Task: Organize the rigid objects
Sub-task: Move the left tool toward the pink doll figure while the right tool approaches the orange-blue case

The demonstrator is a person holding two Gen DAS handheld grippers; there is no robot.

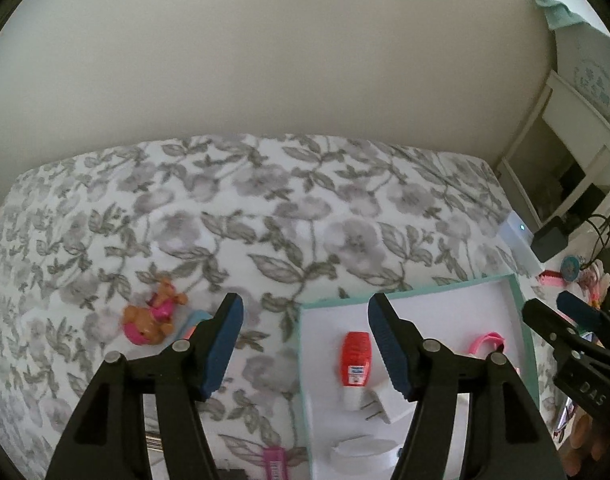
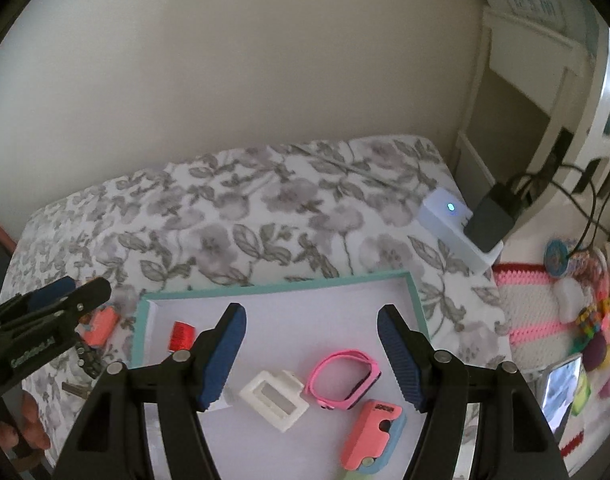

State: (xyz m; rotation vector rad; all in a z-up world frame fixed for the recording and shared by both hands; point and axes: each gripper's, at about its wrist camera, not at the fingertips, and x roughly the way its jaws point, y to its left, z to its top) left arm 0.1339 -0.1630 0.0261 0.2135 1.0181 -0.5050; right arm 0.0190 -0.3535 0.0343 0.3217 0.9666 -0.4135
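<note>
From the left wrist, the left gripper (image 1: 305,344) hangs above the bed with its jaws wide apart and nothing between them. Ahead of its left finger and off to that side lies a toy dog (image 1: 151,314) on the flowered bedspread (image 1: 265,208), well outside the tray (image 1: 521,312). Just under the right finger, inside the tray, sit a red bottle (image 1: 357,356) and a white plug (image 1: 379,406). A pink clip (image 1: 275,462) lies on the bedspread below the jaws. To do this step well, I judge the gripper should swing left, drop over the toy dog with one finger on each side, and close on its body rather than a leg, since the soft bedding may let it tip

From the right wrist, the right gripper (image 2: 311,354) hovers over the tray, jaws also apart and empty. Between and just below its fingers lie a white frame (image 2: 275,400), a pink watch band (image 2: 345,378) and a salmon pink case (image 2: 375,428). Far to its left, beyond the tray's edge, an orange block (image 2: 101,326) rests on the bedspread beside the left gripper's tip, still to be gathered. The right gripper does best by holding clear of the tray's open middle
</note>
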